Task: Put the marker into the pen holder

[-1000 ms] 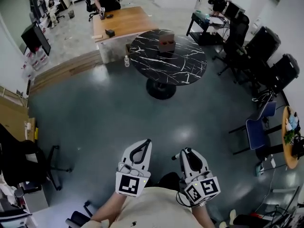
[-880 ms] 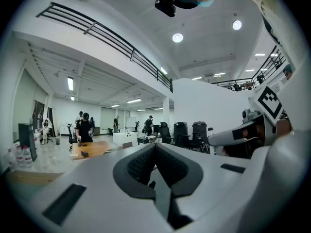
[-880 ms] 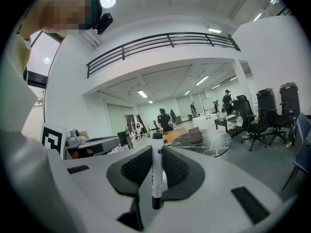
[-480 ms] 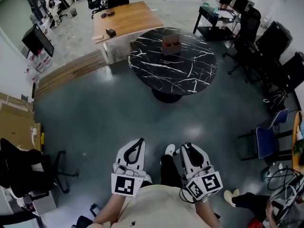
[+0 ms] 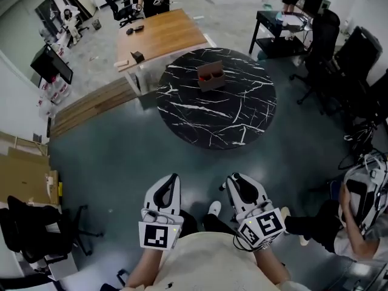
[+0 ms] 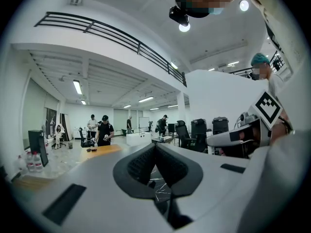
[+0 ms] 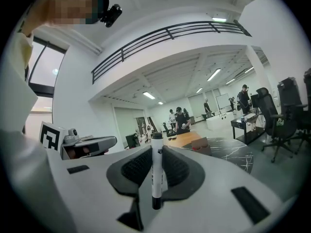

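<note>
Marker (image 7: 156, 174) upright in right gripper (image 7: 156, 150)

Pen holder (image 5: 210, 76) on round table (image 5: 200, 115)

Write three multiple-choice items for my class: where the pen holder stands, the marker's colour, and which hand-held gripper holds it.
1. Where does the pen holder stand? A on the wooden desk; B on the round black table; C on the floor.
2. What colour is the barrel of the marker? A red; B green; C white.
3. Which is shut on the marker? A right hand-held gripper; B left hand-held gripper; C neither.
Key: 1 B, it sits on the marbled top. 2 C, white barrel, black cap. 3 A, the marker stands upright between its jaws; the left's meet on nothing.
</note>
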A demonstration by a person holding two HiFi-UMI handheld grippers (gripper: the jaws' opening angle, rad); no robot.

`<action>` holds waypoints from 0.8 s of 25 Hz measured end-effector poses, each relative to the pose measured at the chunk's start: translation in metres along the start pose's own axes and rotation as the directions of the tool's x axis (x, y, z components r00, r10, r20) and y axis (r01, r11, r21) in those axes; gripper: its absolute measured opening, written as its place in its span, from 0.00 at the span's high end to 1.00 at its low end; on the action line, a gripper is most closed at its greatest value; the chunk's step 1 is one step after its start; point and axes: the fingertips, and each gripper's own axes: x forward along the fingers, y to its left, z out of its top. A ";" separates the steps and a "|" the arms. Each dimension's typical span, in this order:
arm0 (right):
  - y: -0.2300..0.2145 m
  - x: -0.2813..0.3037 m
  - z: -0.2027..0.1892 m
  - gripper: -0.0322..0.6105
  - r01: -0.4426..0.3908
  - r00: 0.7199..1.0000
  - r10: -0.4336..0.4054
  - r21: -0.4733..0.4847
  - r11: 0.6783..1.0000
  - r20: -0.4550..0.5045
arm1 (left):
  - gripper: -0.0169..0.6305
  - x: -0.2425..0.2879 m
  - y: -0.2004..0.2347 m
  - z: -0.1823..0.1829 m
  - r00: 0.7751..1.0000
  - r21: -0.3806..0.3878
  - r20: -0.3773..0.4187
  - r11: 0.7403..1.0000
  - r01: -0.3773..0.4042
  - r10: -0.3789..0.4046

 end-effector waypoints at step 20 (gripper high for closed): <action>-0.242 0.284 0.044 0.83 0.235 0.971 -0.233 0.066 0.970 -0.046 | 0.96 0.381 0.109 -0.067 0.967 0.051 -0.080 0.968 0.245 -0.241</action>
